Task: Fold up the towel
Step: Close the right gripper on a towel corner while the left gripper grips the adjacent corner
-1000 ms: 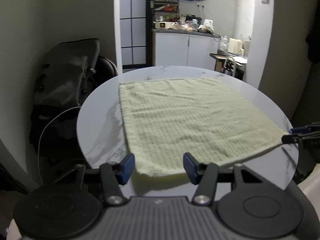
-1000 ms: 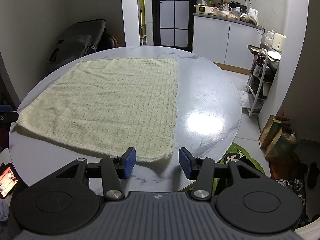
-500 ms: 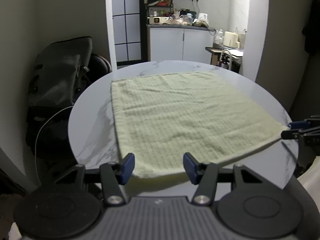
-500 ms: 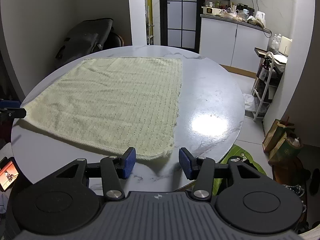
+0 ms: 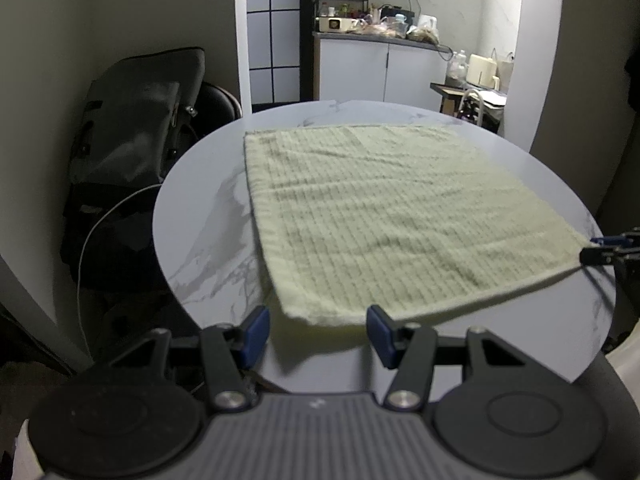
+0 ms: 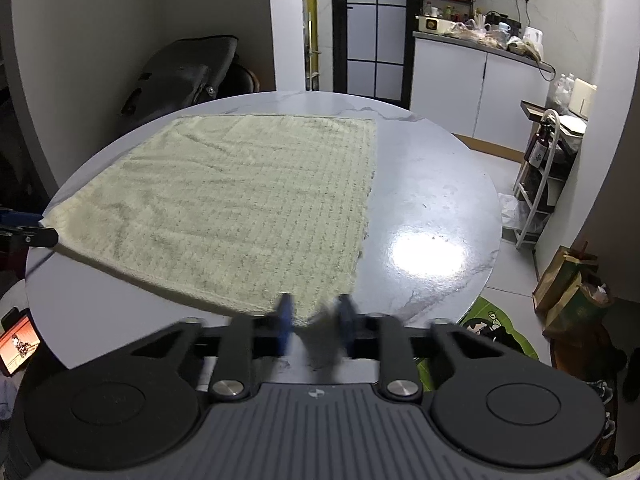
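A pale green towel (image 5: 384,216) lies spread flat on a round white marble table (image 5: 200,240); it also shows in the right wrist view (image 6: 240,200). My left gripper (image 5: 318,330) is open, its blue pads either side of the towel's near left corner, which is raised off the table. My right gripper (image 6: 314,320) is blurred, with its jaws narrowed around the near right corner. Each gripper's tip shows at the edge of the other's view, the right gripper (image 5: 600,250) and the left gripper (image 6: 28,228), at the towel's corners.
A dark bag (image 5: 136,136) leans on a chair left of the table. Kitchen cabinets (image 6: 472,92) and a shelf rack (image 6: 544,184) stand behind on the right. Paper bags (image 6: 568,284) and a green mat (image 6: 496,328) lie on the floor. A phone (image 6: 18,344) glows at lower left.
Both grippers have risen, lifting the towel's near edge off the table. The right gripper's jaws have closed inward around its corner. The left gripper's jaws stay wide.
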Action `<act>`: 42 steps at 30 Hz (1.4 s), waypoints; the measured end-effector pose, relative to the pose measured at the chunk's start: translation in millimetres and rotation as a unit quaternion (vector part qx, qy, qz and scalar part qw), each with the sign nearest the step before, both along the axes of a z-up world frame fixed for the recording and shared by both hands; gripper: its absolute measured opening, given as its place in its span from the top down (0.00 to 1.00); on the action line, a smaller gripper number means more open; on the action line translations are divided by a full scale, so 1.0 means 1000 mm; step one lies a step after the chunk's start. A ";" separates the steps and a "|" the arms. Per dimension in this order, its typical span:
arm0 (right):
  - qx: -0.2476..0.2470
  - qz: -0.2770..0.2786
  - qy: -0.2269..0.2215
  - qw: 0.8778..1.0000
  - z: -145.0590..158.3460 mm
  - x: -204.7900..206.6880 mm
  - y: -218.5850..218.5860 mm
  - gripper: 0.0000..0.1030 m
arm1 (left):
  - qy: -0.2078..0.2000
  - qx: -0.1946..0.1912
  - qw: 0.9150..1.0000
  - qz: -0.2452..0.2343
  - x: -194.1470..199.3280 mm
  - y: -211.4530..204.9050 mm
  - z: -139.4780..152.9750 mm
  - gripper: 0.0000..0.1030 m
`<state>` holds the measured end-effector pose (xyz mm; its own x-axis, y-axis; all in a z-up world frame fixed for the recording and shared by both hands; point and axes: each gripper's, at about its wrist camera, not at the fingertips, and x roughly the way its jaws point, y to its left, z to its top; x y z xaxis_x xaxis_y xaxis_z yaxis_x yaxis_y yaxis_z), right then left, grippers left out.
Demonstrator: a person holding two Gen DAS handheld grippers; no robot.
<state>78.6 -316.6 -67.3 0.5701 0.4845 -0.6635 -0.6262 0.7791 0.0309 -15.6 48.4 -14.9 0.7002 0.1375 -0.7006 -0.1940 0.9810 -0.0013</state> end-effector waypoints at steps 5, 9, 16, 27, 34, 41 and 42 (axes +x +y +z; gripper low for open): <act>-0.002 0.004 -0.006 1.000 0.004 0.000 -0.002 0.96 | -0.002 -0.002 1.000 0.003 0.000 0.000 -0.003 0.44; -0.001 0.006 -0.018 1.000 0.014 0.000 -0.001 0.96 | -0.006 -0.005 1.000 0.004 -0.001 0.002 -0.004 0.44; 0.007 0.009 -0.029 1.000 0.027 0.004 0.006 0.96 | -0.012 -0.009 1.000 0.009 -0.005 0.008 -0.005 0.44; 0.013 0.023 -0.053 0.998 0.046 0.007 0.023 0.96 | -0.021 -0.017 0.999 0.020 -0.012 0.020 -0.002 0.45; 0.019 0.040 -0.074 0.996 0.060 0.010 0.039 0.96 | -0.027 -0.027 0.999 0.015 -0.014 0.022 0.000 0.64; 0.022 0.051 -0.086 0.995 0.068 0.015 0.053 0.96 | -0.042 -0.038 0.998 0.010 -0.010 0.022 0.003 0.77; 0.023 0.053 -0.088 0.994 0.069 0.015 0.055 0.96 | -0.043 -0.040 0.998 0.008 -0.009 0.021 0.004 0.78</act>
<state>93.9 -261.9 2.1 0.6195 0.5750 -0.5344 -0.7033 0.7090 -0.0524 -24.5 69.7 -11.3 0.7559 0.0958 -0.6476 -0.2061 0.9738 -0.0965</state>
